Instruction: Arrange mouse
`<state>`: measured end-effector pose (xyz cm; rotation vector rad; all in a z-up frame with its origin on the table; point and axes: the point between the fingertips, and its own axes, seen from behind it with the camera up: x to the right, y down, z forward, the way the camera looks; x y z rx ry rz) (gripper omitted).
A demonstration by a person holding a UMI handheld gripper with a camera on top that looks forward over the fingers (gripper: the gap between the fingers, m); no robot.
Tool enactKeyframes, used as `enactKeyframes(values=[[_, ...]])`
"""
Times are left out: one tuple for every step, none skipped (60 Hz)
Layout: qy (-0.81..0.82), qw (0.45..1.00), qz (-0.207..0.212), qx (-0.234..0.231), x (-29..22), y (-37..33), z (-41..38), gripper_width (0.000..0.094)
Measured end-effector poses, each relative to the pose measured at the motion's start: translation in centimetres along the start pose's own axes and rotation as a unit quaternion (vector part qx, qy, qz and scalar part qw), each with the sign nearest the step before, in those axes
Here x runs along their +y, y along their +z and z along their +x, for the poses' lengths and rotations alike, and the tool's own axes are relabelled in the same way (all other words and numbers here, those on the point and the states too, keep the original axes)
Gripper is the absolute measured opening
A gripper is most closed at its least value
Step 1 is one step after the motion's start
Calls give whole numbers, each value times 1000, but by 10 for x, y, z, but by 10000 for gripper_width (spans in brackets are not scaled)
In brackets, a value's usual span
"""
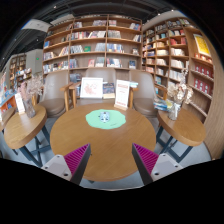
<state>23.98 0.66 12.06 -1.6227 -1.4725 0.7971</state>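
Note:
A round wooden table (110, 150) stands ahead of me. A round green mat (105, 119) lies on its far half, with a small white mouse (104, 116) on it. My gripper (111, 160) is open and empty, its two fingers with magenta pads (75, 160) spread wide over the table's near edge. The mat and mouse lie well beyond the fingertips.
Two chairs (84, 92) stand behind the table, with upright display boards (91, 89) on it. Other round tables stand at the left (20, 125) and right (185, 120). Bookshelves (95, 45) line the back wall.

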Motion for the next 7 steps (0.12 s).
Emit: enactKeyframes(values=[[0,1000,0,0,0,-1,0,857],[0,1000,-1,-1,1,-1,0,855],[0,1000,-3,-3,3,-2,-1,857],[0,1000,-5,-6,4,-2,-1,856],[1,1000,-6,-9,5,-3,-2,856],[3,1000,-7,-12,6,-4,-2,856],[6,1000,-6,-13,6,-4,-2,858]])
